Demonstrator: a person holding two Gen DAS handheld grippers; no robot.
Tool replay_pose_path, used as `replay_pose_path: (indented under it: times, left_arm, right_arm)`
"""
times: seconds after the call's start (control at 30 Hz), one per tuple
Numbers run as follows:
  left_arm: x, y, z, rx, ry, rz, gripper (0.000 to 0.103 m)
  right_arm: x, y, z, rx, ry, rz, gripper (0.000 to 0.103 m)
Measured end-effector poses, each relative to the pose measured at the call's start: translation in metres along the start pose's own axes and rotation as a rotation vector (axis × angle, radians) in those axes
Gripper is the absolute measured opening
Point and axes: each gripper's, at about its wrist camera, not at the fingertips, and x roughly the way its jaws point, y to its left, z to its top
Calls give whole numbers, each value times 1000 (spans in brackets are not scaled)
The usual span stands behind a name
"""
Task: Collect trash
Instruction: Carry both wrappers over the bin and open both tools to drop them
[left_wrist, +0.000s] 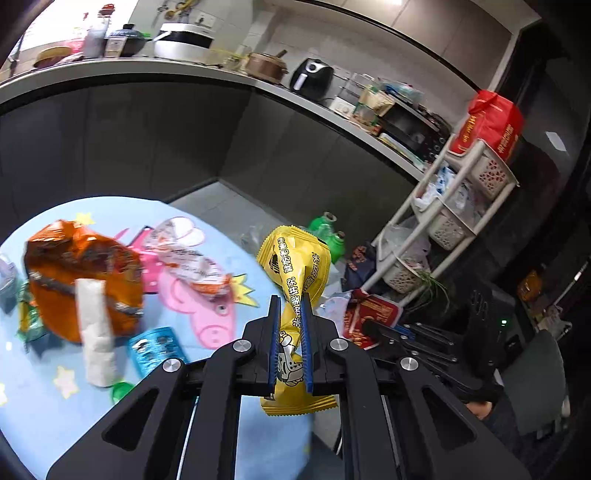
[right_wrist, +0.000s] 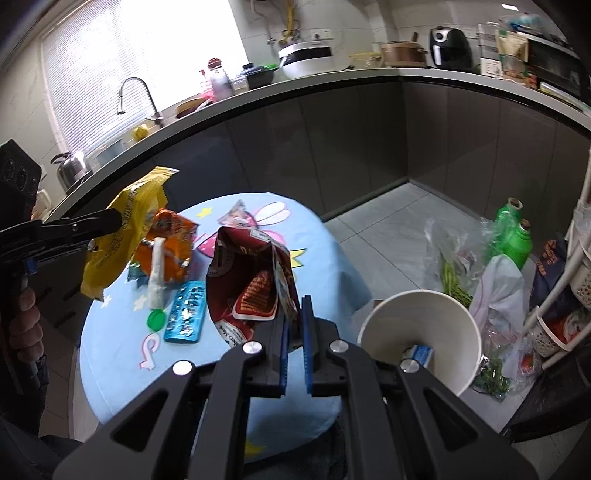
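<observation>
My left gripper (left_wrist: 290, 301) is shut on a yellow snack wrapper (left_wrist: 295, 266), lifted above the edge of the round light-blue table (left_wrist: 207, 354); in the right wrist view that wrapper (right_wrist: 125, 229) hangs from the left gripper (right_wrist: 114, 220) at the left. My right gripper (right_wrist: 295, 302) is shut on a crumpled dark-red snack bag (right_wrist: 251, 280), held over the table (right_wrist: 325, 258). Left on the table lie an orange bag (left_wrist: 81, 273), a white roll (left_wrist: 96, 332), a white-and-orange wrapper (left_wrist: 192, 262), a blue packet (left_wrist: 155, 347) and a green cap (left_wrist: 122, 391).
A white paper bucket (right_wrist: 421, 332) with a small blue-white carton inside stands at the right of the table. Green bottles (right_wrist: 513, 236), plastic bags and greens lie on the tiled floor. A white basket rack (left_wrist: 450, 206) stands at the right; dark cabinets and a counter run behind.
</observation>
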Motion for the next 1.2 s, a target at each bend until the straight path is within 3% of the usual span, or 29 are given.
replay_pose_path:
  times: [0.2, 0.57, 0.87, 1.2]
  left_arm:
    - [39, -32, 7, 38, 46, -79, 9]
    - [123, -76, 6, 88, 163, -137, 10]
    - [203, -86, -4, 100, 257, -116, 10]
    - [270, -77, -28, 135, 351, -33, 10]
  right_arm:
    - [-7, -43, -9, 79, -7, -61, 8]
    - [0, -118, -45, 233, 39, -170, 8]
    - [28, -158, -74, 298, 123, -225, 8]
    - [74, -173, -86, 251, 211, -247, 10]
